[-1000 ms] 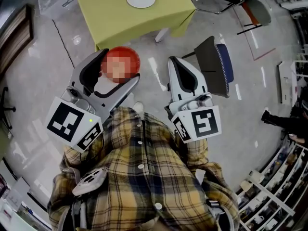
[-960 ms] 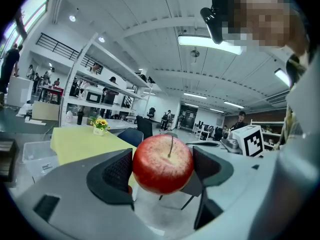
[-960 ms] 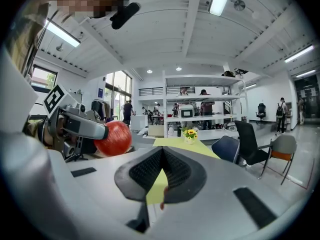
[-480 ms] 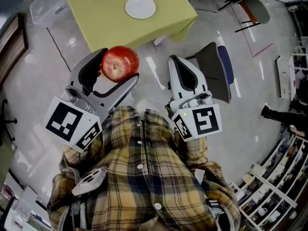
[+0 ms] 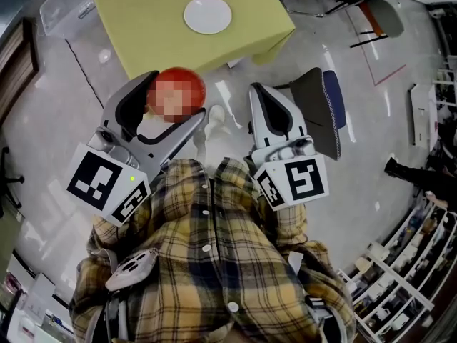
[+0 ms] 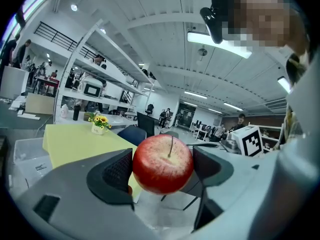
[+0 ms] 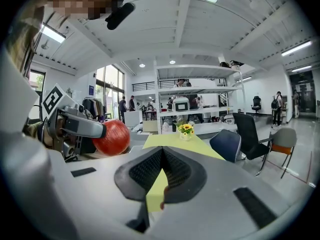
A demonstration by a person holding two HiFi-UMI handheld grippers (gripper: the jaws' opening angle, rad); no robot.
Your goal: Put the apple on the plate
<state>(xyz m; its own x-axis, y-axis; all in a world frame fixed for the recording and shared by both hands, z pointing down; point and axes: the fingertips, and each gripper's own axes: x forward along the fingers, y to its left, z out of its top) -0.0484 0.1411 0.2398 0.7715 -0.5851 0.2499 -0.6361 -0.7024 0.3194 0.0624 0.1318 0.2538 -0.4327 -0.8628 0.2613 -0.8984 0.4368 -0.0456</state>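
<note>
Apple (image 6: 162, 164): smooth, glossy skin. Tablecloth (image 5: 157, 27), upper centre: matt cloth. Floor (image 5: 57, 120): polished, reflective. Shirt (image 5: 207, 263): soft woven cloth.

The pale, glossy floor (image 5: 50, 120) reflects the lamps. On the far side stands a surface (image 5: 150, 34) covered with a yellow-green cloth, and a dark chair (image 5: 321, 102) is near it on the right. Behind it are white shelves (image 7: 195, 90). Long strip lights (image 6: 220, 45) run along the white ceiling, and tall windows (image 7: 111, 84) are on the left.
</note>
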